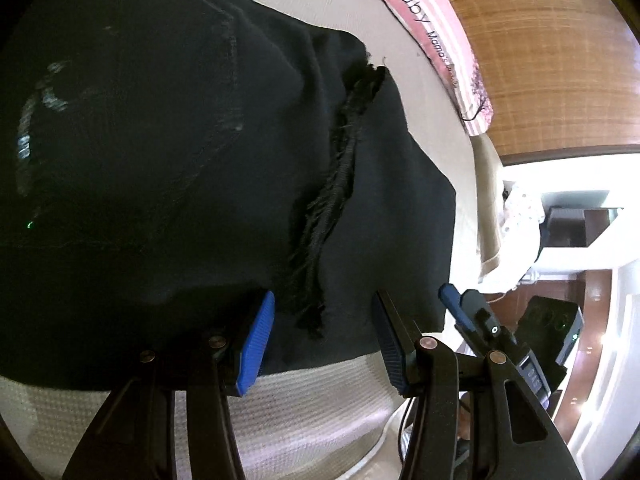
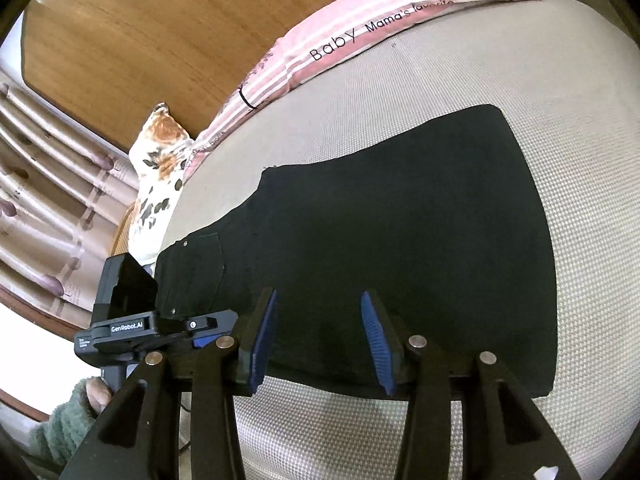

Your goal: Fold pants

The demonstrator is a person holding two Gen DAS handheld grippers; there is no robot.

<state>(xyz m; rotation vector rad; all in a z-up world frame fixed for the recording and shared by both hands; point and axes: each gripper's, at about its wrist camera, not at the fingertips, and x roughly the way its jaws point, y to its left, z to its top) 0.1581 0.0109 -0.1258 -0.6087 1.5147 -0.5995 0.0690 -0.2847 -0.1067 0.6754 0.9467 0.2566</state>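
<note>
Looking at where our grippers stand, we judge the risk to be a shallow pinch: the left gripper (image 1: 320, 336) and right gripper (image 2: 318, 338) both hover with jaws partly apart and empty above the near edge of the black pants (image 2: 400, 240), so one layer could slip and skew the fold. The pants lie flat on a bed (image 2: 580, 120) with a textured beige cover, pink striped pillow (image 2: 320, 48) by a wooden headboard (image 2: 140, 32), curtains (image 2: 40, 180) beyond.

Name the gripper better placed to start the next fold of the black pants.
Probably left. The left gripper hangs open right over the pants' frayed hem, pads either side of it. The right gripper is open at the long plain edge.
</note>
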